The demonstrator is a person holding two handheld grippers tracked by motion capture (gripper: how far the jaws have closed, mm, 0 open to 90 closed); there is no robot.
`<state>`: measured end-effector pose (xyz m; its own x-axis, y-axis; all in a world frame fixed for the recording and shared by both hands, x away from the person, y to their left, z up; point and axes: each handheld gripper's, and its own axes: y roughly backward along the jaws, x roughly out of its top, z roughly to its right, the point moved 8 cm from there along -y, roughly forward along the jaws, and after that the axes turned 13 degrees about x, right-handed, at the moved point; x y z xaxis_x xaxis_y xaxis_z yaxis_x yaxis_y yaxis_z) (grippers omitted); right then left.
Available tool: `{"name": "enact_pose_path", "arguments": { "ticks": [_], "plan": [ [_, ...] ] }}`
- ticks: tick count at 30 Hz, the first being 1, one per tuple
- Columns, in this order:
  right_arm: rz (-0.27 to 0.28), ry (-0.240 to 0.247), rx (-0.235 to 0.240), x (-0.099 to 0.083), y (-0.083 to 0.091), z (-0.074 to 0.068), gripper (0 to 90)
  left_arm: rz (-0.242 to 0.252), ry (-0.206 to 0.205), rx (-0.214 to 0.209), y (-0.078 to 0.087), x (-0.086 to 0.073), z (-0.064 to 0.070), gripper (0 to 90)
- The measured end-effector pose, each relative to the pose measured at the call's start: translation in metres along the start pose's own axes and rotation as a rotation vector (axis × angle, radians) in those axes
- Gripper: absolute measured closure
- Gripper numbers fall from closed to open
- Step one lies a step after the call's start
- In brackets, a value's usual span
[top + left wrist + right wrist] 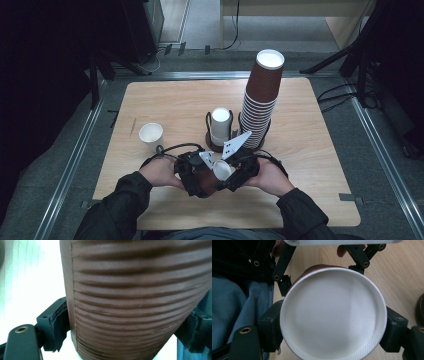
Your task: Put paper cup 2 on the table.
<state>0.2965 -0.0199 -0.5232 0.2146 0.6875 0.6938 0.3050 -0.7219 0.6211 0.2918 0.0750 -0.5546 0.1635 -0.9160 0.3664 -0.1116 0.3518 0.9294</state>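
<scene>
A brown ribbed paper cup (204, 181) lies tilted between both hands near the table's front centre. My left gripper (192, 175) is shut on its ribbed wall (130, 302), one jaw on each side. A white cup (332, 315) sits at the brown cup's mouth, facing my right gripper (333, 328), whose jaws are shut on its rim. It shows as a white disc (222, 170) in the high view, beside the right gripper (235, 172). The left gripper (322, 275) grips the brown cup (317, 267) just behind it.
A tall stack of brown cups (260, 100) stands at the table's centre-right, with a white cup (220, 122) in a black wire holder (214, 146) beside it. Another white cup (151, 134) stands alone at the left. The wooden table (310, 165) has metal rails around it.
</scene>
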Motion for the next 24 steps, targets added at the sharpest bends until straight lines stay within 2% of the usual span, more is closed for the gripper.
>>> {"name": "enact_pose_path", "arguments": {
  "ticks": [2,3,4,7,11,17,24],
  "plan": [
    [-0.006,-0.003,-0.007,0.0,0.001,-0.001,22.8,0.012,0.003,0.009,0.001,0.0,-0.001,10.7],
    [-0.003,0.016,-0.015,0.001,0.001,0.001,22.8,0.015,0.007,0.011,0.002,0.0,-0.002,10.4],
    [-0.002,0.007,-0.012,0.002,0.002,0.0,22.8,0.026,0.013,0.006,0.003,0.0,-0.003,10.0],
    [0.006,0.016,-0.019,0.003,0.005,-0.001,22.7,0.064,0.061,-0.017,0.006,0.001,-0.006,8.0],
    [0.014,0.01,-0.025,0.003,0.009,0.0,22.8,0.089,0.067,0.007,0.009,0.002,-0.009,6.0],
    [0.015,0.011,-0.045,0.0,0.014,0.002,22.7,0.116,0.074,0.016,0.014,0.001,-0.011,3.4],
    [0.022,-0.001,-0.058,-0.004,0.02,0.004,22.7,0.159,0.118,0.036,0.023,-0.005,-0.015,2.6]
  ]
}}
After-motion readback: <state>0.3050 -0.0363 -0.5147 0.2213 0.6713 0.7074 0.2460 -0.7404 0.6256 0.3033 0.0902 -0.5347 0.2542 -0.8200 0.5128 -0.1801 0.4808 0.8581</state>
